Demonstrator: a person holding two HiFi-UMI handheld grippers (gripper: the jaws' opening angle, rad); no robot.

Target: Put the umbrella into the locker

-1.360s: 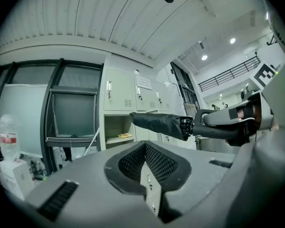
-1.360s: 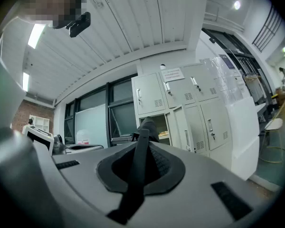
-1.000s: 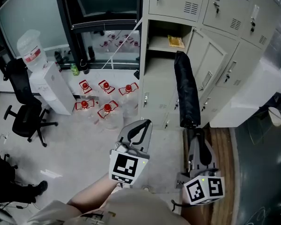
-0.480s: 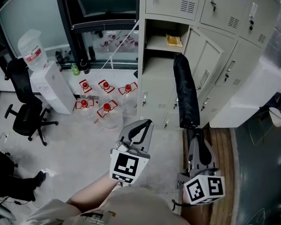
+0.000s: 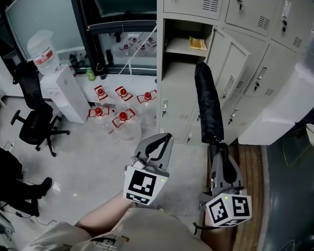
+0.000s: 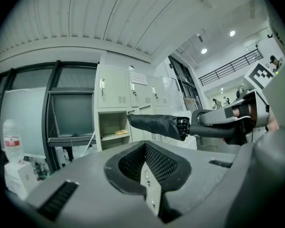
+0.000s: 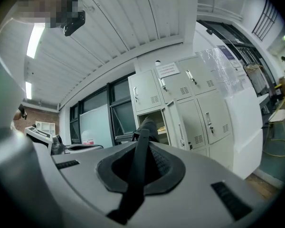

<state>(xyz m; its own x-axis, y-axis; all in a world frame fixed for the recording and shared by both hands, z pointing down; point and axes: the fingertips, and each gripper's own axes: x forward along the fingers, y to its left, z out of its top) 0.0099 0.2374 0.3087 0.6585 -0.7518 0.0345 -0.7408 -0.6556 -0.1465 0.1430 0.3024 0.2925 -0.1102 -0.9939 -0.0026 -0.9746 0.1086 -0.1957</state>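
Observation:
A folded black umbrella (image 5: 208, 103) sticks forward from my right gripper (image 5: 220, 151), which is shut on its handle end. Its tip reaches toward the open locker (image 5: 183, 30), whose door (image 5: 230, 82) stands swung to the right. A yellow packet (image 5: 197, 45) lies on the locker's shelf. In the right gripper view the umbrella (image 7: 143, 151) runs out between the jaws toward the open locker (image 7: 154, 125). The left gripper view has the umbrella (image 6: 154, 125) crossing sideways in front of the open locker (image 6: 113, 129). My left gripper (image 5: 158, 145) hangs shut and holds nothing, left of the umbrella.
Several water bottles with red caps (image 5: 120, 111) stand on the floor left of the lockers. A water dispenser (image 5: 52, 82) and a black office chair (image 5: 34, 122) are farther left. A white panel (image 5: 288, 106) leans at the right, beside a wooden strip (image 5: 251, 171).
The head view has shifted slightly, so the room slid a little right and down. The umbrella and both grippers keep nearly the same places.

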